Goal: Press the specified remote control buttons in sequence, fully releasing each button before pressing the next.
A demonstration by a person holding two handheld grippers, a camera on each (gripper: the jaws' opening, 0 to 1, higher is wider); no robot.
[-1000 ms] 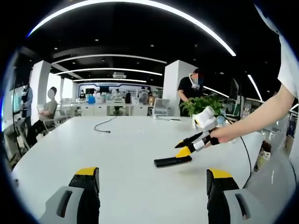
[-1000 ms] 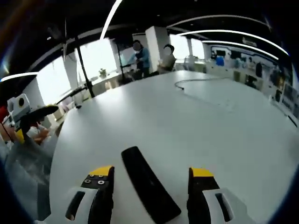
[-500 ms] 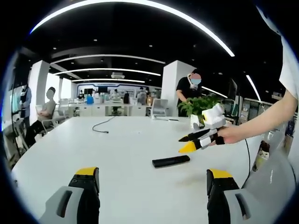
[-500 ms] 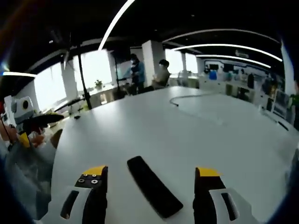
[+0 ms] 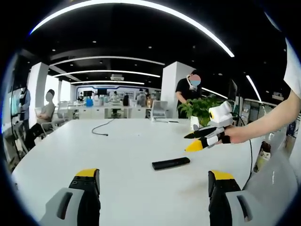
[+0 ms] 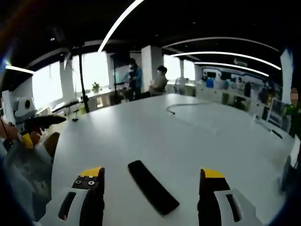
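Note:
A black remote control point(image 5: 170, 163) lies flat on the white table point(image 5: 117, 146), ahead and a little right of my left gripper point(image 5: 153, 175), which is open with nothing between its jaws. In the left gripper view a hand holds my right gripper point(image 5: 196, 142) in the air above and right of the remote, apart from it, yellow tip pointing left. In the right gripper view the remote point(image 6: 153, 187) lies lengthwise between the wide-open jaws of the right gripper point(image 6: 151, 173), below them. The left gripper point(image 6: 40, 122) shows at the left edge there.
A black cable point(image 5: 101, 127) lies on the far part of the table. A potted plant point(image 5: 202, 106) stands at the table's far right, with a person point(image 5: 188, 92) behind it. Other people sit or stand at the far left point(image 5: 47, 110). Chairs line the far edge.
The right gripper has risen off the remote, which it touched a second ago, and now hovers above it. The remote lies still. The left gripper has barely moved.

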